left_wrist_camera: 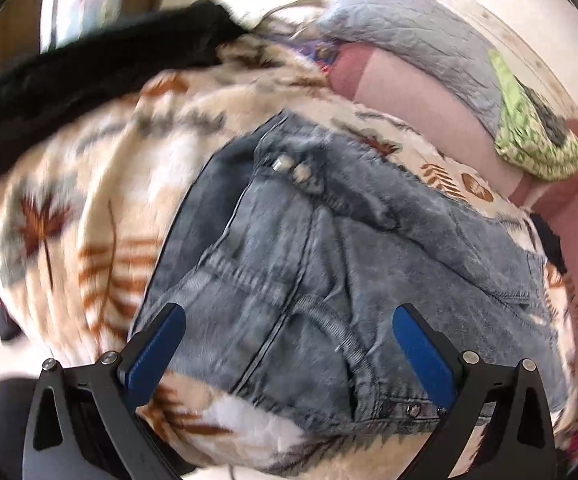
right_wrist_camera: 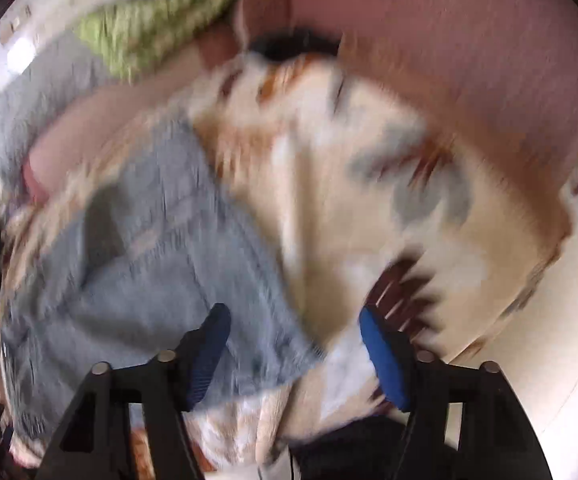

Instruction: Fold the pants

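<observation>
Faded blue denim pants [left_wrist_camera: 329, 264] lie in a compact folded heap on a cream blanket with brown leaf prints [left_wrist_camera: 89, 208]. Metal waist buttons [left_wrist_camera: 293, 168] show at the far end. My left gripper [left_wrist_camera: 289, 340] is open, its blue pads wide apart just above the near part of the denim, holding nothing. In the blurred right wrist view the pants [right_wrist_camera: 161, 248] lie left of centre. My right gripper [right_wrist_camera: 295, 344] is open over the denim's near edge, empty.
A black garment [left_wrist_camera: 89, 76] lies at the blanket's far left edge. A pink sheet [left_wrist_camera: 409, 92], a grey quilt [left_wrist_camera: 409, 20] and a green patterned cloth [left_wrist_camera: 529, 136] lie beyond. The blanket [right_wrist_camera: 349, 160] fills the right wrist view, with pale floor [right_wrist_camera: 561, 360] at right.
</observation>
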Demonstrator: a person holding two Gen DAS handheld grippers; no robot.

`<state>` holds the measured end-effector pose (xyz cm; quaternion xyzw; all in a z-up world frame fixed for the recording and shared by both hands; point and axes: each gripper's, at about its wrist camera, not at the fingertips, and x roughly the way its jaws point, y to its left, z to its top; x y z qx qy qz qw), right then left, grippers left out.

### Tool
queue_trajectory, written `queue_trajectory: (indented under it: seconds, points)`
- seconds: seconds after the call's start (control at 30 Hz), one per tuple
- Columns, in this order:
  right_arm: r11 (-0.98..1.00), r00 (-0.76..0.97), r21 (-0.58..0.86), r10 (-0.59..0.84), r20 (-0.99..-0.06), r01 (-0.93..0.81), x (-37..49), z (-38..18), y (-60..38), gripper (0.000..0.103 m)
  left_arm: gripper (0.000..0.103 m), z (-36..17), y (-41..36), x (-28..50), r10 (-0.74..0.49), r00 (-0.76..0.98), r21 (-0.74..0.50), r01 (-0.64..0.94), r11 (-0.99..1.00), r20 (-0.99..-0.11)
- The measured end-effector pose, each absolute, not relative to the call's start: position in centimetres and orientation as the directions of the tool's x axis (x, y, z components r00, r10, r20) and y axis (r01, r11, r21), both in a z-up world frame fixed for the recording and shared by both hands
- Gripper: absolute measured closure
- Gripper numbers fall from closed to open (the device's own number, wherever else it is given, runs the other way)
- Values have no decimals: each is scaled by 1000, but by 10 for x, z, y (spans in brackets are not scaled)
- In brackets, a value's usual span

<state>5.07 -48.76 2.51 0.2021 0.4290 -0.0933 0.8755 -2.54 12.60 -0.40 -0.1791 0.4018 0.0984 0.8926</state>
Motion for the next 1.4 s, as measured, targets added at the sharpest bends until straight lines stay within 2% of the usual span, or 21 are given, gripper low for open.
queue_trajectory:
  seconds: [0.13, 0.23, 0.3, 0.33, 0.37, 0.43, 0.47, 0.53, 0.6, 0.73, 0.77, 0.8, 0.87, 0.93, 1.03, 1.1, 1.17, 1.3, 1.37, 1.4]
  points:
    - [923, 614, 336, 158, -773, 186, 108, 31, -475, 32, 0, 6, 116, 4, 17, 667, -199, -247, 948, -745]
    - [945, 536, 276, 144, -832, 175, 158, 9, -466, 32, 0, 0, 115, 28, 6, 643, -189, -234, 954, -766]
    - [956, 456, 236, 133, -880, 176, 188, -18, -462, 37, 0, -6, 117, 42, 14, 623, -172, -237, 956, -782]
    - [963, 434, 216, 127, -892, 161, 192, -29, -458, 48, 0, -9, 115, 45, 23, 619, -160, -239, 958, -785]
    - [975, 406, 166, 94, -909, 146, 197, -39, -451, 64, 0, -16, 115, 50, 31, 600, -141, -237, 961, -800]
    - [992, 425, 83, 34, -905, 99, 191, -34, -437, 79, 0, -34, 114, 56, 44, 542, -113, -253, 961, -839]
    - [994, 442, 62, 15, -897, 93, 187, -27, -433, 83, 0, -43, 113, 57, 55, 527, -98, -257, 961, -848]
    - [994, 516, -54, -94, -851, 92, 177, -9, -423, 83, 0, -46, 103, 56, 115, 523, -16, -239, 971, -844]
    - [990, 514, -98, -135, -847, 100, 174, -12, -416, 83, 0, -48, 94, 55, 163, 520, 45, -232, 972, -838]
    - [983, 494, -161, -181, -850, 83, 175, -37, -405, 79, 0, -49, 101, 55, 133, 517, 3, -245, 969, -846]
    - [986, 508, -134, -168, -845, 103, 172, -32, -408, 75, 0, -49, 101, 54, 133, 516, 7, -239, 971, -846]
    - [991, 512, -77, -124, -850, 113, 171, -29, -412, 59, 0, -49, 101, 54, 135, 517, 11, -235, 972, -845]
    - [988, 526, 30, -53, -849, 149, 169, -19, -423, 46, 0, -42, 101, 53, 129, 517, 8, -229, 973, -846]
    - [988, 554, 59, -29, -832, 140, 171, -4, -424, 46, 0, -28, 108, 54, 107, 544, -39, -250, 968, -832]
    - [983, 588, 151, 61, -806, 106, 185, 18, -428, 40, 0, 9, 126, 54, 32, 643, -160, -238, 958, -765]
    - [979, 591, 180, 89, -802, 96, 205, 23, -430, 40, 0, 27, 151, 77, -63, 655, -263, -213, 941, -753]
    - [976, 590, 206, 123, -798, 76, 224, 24, -429, 40, 0, 32, 178, 102, -105, 668, -354, -249, 901, -737]
    - [969, 565, 234, 153, -811, 74, 265, 20, -424, 40, 2, 24, 212, 161, -197, 638, -455, -268, 849, -744]
    - [969, 551, 237, 161, -819, 70, 283, 14, -419, 40, 3, 20, 214, 194, -226, 609, -453, -248, 857, -760]
    - [970, 541, 236, 165, -825, 64, 294, 11, -417, 40, 9, 18, 214, 203, -228, 603, -446, -240, 862, -764]
